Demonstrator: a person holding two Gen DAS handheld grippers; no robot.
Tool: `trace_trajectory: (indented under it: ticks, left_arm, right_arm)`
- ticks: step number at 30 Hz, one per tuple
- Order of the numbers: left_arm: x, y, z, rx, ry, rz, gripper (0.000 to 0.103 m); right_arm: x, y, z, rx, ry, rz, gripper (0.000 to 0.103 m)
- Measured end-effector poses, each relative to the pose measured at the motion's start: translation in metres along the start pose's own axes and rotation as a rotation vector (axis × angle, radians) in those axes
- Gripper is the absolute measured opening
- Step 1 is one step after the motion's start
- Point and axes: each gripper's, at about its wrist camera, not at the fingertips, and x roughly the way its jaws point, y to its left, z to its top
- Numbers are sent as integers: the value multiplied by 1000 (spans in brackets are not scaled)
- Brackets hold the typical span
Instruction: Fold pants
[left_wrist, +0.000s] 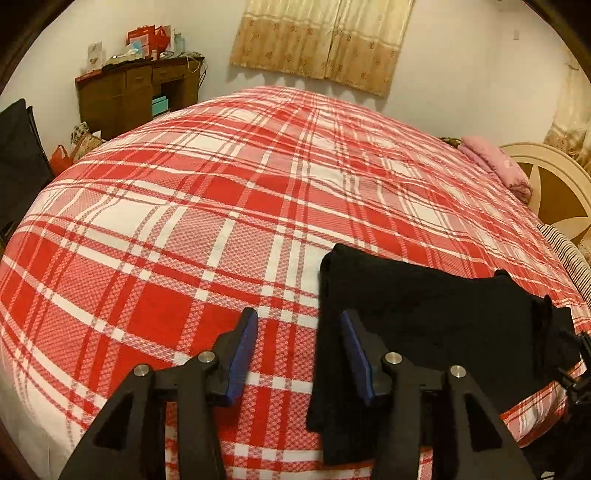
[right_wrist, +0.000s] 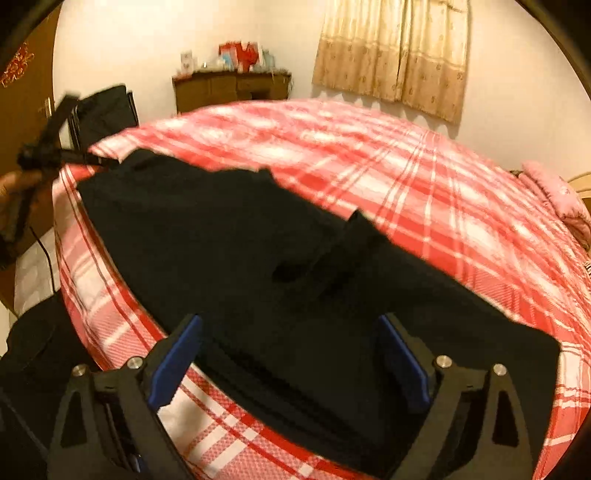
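Observation:
Black pants (left_wrist: 424, 314) lie folded along the near edge of the bed; in the right wrist view the pants (right_wrist: 221, 240) stretch from far left to lower right, with a small flap sticking up mid-way. My left gripper (left_wrist: 297, 325) is open at the pants' left end: its right finger (left_wrist: 354, 339) hangs over the cloth's edge, its left finger (left_wrist: 245, 336) over the bedspread. My right gripper (right_wrist: 291, 325) stands wide open above the pants' near edge, the pads clear of the cloth. A person's hand (right_wrist: 14, 192) shows blurred at the far left.
The bed (left_wrist: 184, 221) has a red and white plaid cover. A pink cloth (left_wrist: 495, 162) and a cream headboard (left_wrist: 554, 192) are at the right. A wooden desk (left_wrist: 129, 96) with clutter stands against the back wall, beside curtains (left_wrist: 325, 40). A black object (left_wrist: 18, 155) stands left of the bed.

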Motion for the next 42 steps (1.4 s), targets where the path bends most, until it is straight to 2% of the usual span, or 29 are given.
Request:
trace_trajectory:
  ticks: [2,6,9,13,15,18,20,22,24,30,32,35,38,39,42]
  left_arm:
    - [4,-8,1,9,-4,-11,51]
    - [9,-24,1,28,18,-89,51]
    - [22,-32,3,49,44,-64,52]
    - [31,-5,16,-114,65,-191,53]
    - [35,-4,21,-122,87,-212,53]
    - [32,-12,20,-62,93,-203,52]
    - [28,-14,19,-51,100,-195,43]
    - [24,-10,18,-73,103,-208,20]
    - [18,-5,17,-124,93,-257,18]
    - [-21,-23,24,-167,24,-353,18]
    - [-41,-41,31,-152,-17,-406,17]
    - [-67,-81,45,-69,-77,-435,15]
    - [-82,-129,56,14,-103,-484,14]
    - [-85,-144,57,41,-107,-506,4]
    - [-88,-193,61,121,-98,-574,2]
  right_arm:
    - [-5,2,2,-2,-17,-11,96]
    - [-13,6,-3,7,-34,-21,96]
    - [-17,5,-9,16,-36,-23,96]
    - [-18,8,-12,23,-39,-10,96]
    - [-20,12,-12,13,-48,-10,96]
    - [-27,16,-13,2,-70,-1,96]
    - [-30,16,-15,-1,-82,3,96]
    - [-32,13,-17,5,-91,2,96]
    - [-33,10,-19,18,-95,3,96]
    - [-38,0,-23,36,-102,-13,96]
    - [-40,-3,-24,38,-104,-21,96]
    - [-44,-6,-26,39,-104,-39,96]
    - [-51,-10,-29,43,-109,-61,96]
    - [-54,-12,-29,46,-111,-67,96]
    - [-64,-18,-33,59,-119,-85,97]
